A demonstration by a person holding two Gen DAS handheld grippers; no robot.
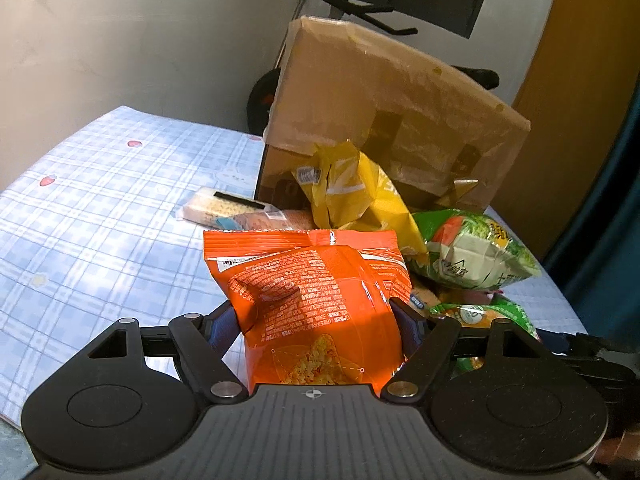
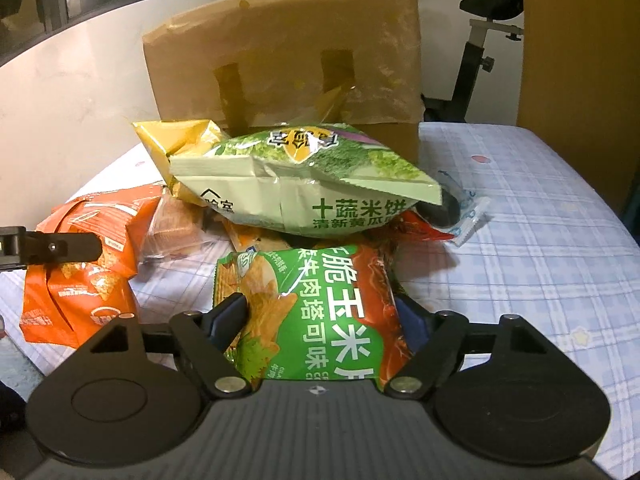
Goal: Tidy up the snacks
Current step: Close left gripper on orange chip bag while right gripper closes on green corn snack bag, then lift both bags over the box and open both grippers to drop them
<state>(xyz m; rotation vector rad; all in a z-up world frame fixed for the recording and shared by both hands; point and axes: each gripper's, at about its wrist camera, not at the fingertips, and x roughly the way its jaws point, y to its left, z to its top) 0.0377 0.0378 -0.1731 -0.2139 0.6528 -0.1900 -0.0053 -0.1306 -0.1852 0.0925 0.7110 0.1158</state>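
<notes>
- Blue plaid tablecloth [image 1: 100, 208] covers the table; white wall behind, cardboard box [image 2: 288, 56] standing at the far side.
- Left gripper [image 1: 316, 320] pinches an orange snack bag [image 1: 312, 300] between both pads; print too small to read.
- Right gripper [image 2: 320, 316] has a green-and-red chip bag [image 2: 320, 316] between its fingers, pads touching its sides; label reads "玉米".
- Pale green bag [image 2: 304, 184], marked "十蔬米饼", tops the pile before the box; yellow bag [image 2: 176, 140] beside it.
- Open cloth lies left in the left view, right in the right view.

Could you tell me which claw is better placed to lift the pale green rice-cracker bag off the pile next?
Neither is free. The right claw, shut on the green corn chip bag, sits directly below the pale green bag; the left claw grips the orange bag.
</notes>
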